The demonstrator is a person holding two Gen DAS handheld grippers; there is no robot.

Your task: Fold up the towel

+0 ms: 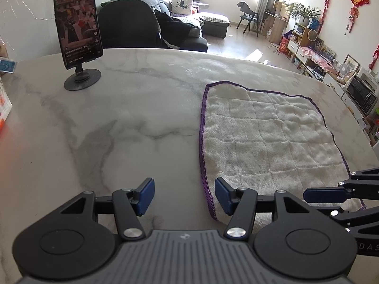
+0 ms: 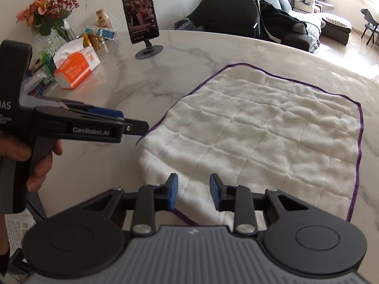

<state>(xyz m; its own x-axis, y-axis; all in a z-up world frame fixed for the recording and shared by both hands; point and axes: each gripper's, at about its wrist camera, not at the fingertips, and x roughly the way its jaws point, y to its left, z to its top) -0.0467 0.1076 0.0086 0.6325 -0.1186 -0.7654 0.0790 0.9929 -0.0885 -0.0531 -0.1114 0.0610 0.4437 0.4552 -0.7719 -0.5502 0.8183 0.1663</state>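
Towel [image 2: 260,127], white, quilted in squares and edged in purple, lies on the marble desk [image 1: 106,130], its near edge looking doubled over, so one fold seems done. The left gripper [image 1: 184,195] hovers over the towel's near left corner, fingers released with nothing between them, probably lining up to take that purple hem. The right gripper [image 2: 193,193] hangs over the near edge beside it, fingers parted and empty too, apparently ready for a matching pinch. Away from the work, a phone on a stand [image 2: 142,16] plays a video. An orange tissue box [image 2: 77,69] shows tissue at its opening; a vase [image 2: 56,35] holds flowers.
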